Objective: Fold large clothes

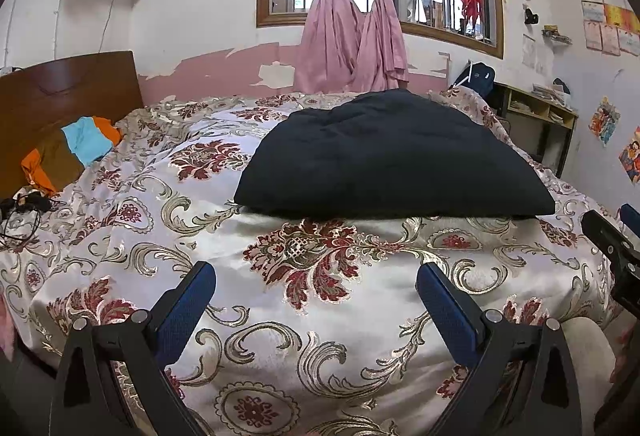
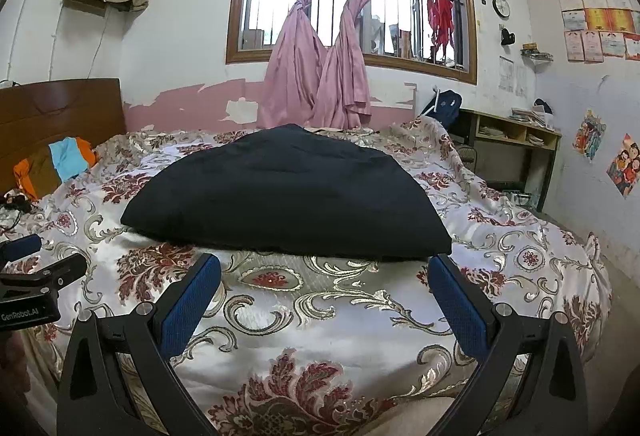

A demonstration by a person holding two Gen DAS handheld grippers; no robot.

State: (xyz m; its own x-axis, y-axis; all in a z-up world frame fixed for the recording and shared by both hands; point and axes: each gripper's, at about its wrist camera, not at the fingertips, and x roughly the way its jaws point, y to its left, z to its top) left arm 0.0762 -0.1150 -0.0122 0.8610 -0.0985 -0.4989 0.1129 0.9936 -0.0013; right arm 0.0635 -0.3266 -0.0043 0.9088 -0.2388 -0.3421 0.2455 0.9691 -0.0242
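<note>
A large black garment (image 1: pixel 392 159) lies folded into a flat block on the floral bedspread (image 1: pixel 280 316), in the middle of the bed. It also shows in the right wrist view (image 2: pixel 288 195). My left gripper (image 1: pixel 316 276) is open and empty, hovering over the bedspread short of the garment's near edge. My right gripper (image 2: pixel 324 268) is open and empty, its fingertips close to the garment's near edge. The right gripper shows at the right edge of the left wrist view (image 1: pixel 616 256); the left gripper shows at the left edge of the right wrist view (image 2: pixel 36 276).
Folded orange, blue and brown clothes (image 1: pixel 68 151) lie by the wooden headboard (image 1: pixel 68 87) at the left. Black cables (image 1: pixel 24 207) lie beside them. Pink curtains (image 1: pixel 352 35) hang at the barred window. A desk with shelves (image 1: pixel 536 119) stands at the right wall.
</note>
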